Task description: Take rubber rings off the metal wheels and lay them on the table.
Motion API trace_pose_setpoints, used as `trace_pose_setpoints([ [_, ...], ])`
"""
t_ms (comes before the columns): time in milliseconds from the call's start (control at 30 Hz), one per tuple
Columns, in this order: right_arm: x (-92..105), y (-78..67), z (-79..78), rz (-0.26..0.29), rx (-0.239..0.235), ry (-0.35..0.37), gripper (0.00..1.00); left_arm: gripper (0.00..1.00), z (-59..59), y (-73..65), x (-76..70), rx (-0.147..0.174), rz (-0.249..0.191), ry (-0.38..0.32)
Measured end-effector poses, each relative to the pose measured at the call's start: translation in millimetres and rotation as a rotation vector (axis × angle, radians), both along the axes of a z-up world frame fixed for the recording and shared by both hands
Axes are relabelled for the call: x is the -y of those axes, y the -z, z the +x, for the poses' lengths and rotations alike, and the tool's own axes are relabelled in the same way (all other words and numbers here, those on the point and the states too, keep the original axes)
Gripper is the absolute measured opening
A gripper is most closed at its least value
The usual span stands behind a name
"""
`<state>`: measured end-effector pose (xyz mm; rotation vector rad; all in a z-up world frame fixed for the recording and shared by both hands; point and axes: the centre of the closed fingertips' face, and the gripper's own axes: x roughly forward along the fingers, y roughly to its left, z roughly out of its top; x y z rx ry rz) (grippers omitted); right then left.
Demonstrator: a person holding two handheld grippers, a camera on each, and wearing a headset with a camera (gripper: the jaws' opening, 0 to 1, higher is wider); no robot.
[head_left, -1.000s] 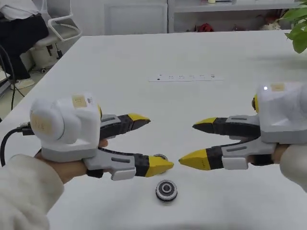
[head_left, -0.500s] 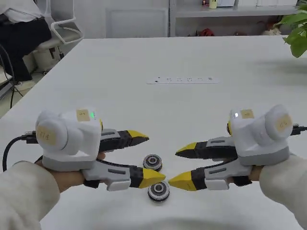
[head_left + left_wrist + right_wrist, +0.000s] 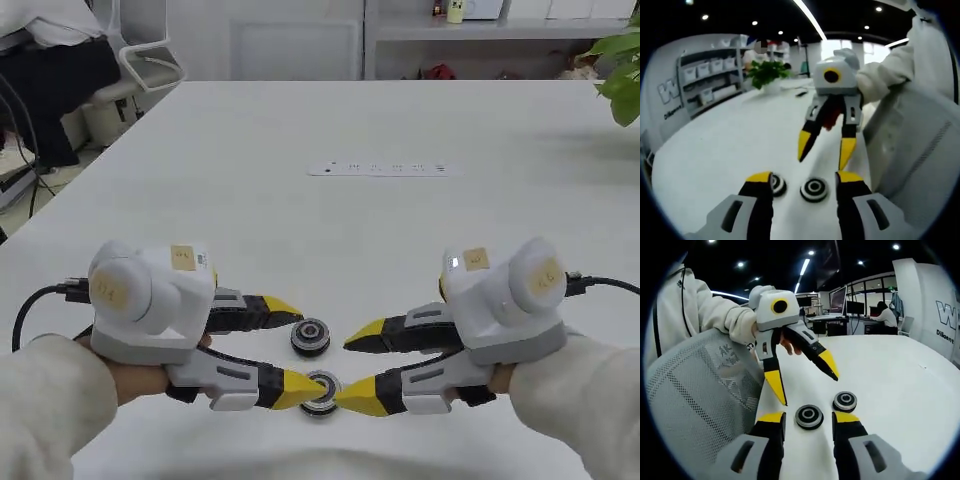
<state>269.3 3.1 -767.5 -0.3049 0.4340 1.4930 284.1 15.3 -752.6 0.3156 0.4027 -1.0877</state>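
As both grippers hovered nose to nose over the near edge of the white worktop (image 3: 420, 230), the left gripper (image 3: 298, 348) had its yellow-tipped fingers (image 3: 759, 180) spread wide, and the right gripper (image 3: 345, 369) had its own spread too, with nothing pinched by either. And there was the prize: the near wheel (image 3: 320, 392) lay flat on the worktop right between the two pairs of tips, framed in the gap of each gripper view. The far wheel (image 3: 311, 337) lay just beside it, a little further from the person and not touching it. Both were small round discs of bright metal with a dark hub, each wearing a black rubber ring (image 3: 798, 417) around its rim, so no ring was off yet. By the look of it, a wheel would be dense and stiff for its size and quick to skate on that smooth matt top. The ring should be soft, stretchy and grippy, seated tight on the rim. My call: one gripper needed to clamp the metal across its flat faces, the other to nip the rubber at the outer edge and peel it over the lip. A squeeze across the whole diameter would only press the ring on harder. A white power strip (image 3: 378, 168) sat well beyond, mid-table
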Motion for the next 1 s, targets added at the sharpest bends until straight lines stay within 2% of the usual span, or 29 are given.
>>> trace_pose_setpoints([
  [100, 0.9, 2.7, 1.3, 0.001, -0.018, 0.013, 0.34, 0.49, -1.1, 0.8, 2.9, -0.003, -0.007, 0.004],
  [167, -0.7, 2.7, 0.7, 0.003, -0.011, 0.008, 0.33, 0.47, -3.8, 6.8, 3.6, -0.006, 0.015, 0.020],
  [233, -3.3, 3.2, -0.7, 0.003, -0.009, 0.000, 0.33, 0.46, -9.3, 15.8, 5.2, -0.031, 0.034, 0.047],
  [267, -4.9, 4.3, -1.5, 0.000, -0.010, -0.005, 0.33, 0.45, -11.5, 20.7, 4.4, -0.031, 0.067, 0.067],
  [433, -6.2, 8.3, -2.5, -0.010, -0.018, -0.005, 0.32, 0.41, -7.0, 22.2, 3.6, -0.039, 0.061, 0.065],
  [533, -3.9, 17.4, -4.0, -0.046, -0.022, -0.017, 0.32, 0.38, -5.8, 22.3, 5.9, -0.050, 0.043, 0.066],
  [600, -5.5, 16.1, -0.8, -0.028, -0.031, 0.005, 0.31, 0.36, -5.0, 23.5, 6.9, -0.048, 0.034, 0.060],
  [667, -7.0, 15.7, -2.2, -0.022, -0.048, 0.002, 0.31, 0.34, -9.3, 31.4, 5.4, -0.054, 0.069, 0.081],
  [733, -7.8, 18.9, -3.0, -0.037, -0.030, 0.000, 0.29, 0.32, -10.2, 33.3, 5.2, -0.052, 0.070, 0.083],
  [833, -5.9, 21.1, -3.4, -0.040, -0.045, 0.003, 0.29, 0.32, -8.8, 32.6, 6.7, -0.054, 0.061, 0.079],
  [1000, -4.2, 25.0, -3.5, -0.051, -0.048, 0.005, 0.28, 0.26, -8.1, 33.8, 6.4, -0.041, 0.071, 0.080],
])
